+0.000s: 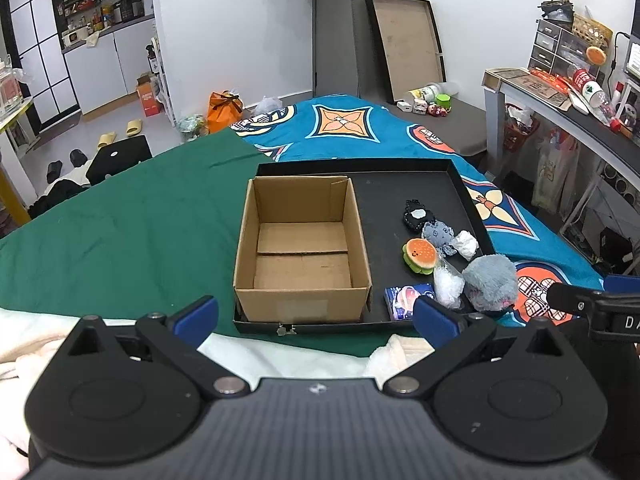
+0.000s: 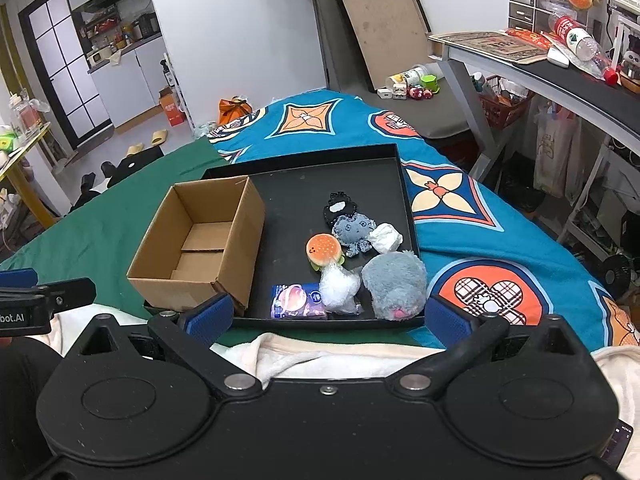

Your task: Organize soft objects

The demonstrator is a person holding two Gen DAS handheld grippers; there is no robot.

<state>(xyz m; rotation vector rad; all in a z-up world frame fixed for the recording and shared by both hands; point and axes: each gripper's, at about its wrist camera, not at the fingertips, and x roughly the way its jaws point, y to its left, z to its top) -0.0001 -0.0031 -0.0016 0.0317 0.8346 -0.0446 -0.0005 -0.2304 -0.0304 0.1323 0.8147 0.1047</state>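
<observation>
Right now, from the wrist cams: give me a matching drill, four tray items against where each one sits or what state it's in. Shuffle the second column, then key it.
Items:
1. cardboard box
2. burger plush
3. grey furry plush
4. blue tissue pack

Places or states:
A. near right corner of the black tray, largest soft item
B. flat against the tray's near edge, between the box and the clear plastic bag
C. left part of the tray, open top, nothing inside
D. middle of the cluster, orange top facing up, just behind the clear plastic bag

Pairs: 1-C, 2-D, 3-A, 4-B
</observation>
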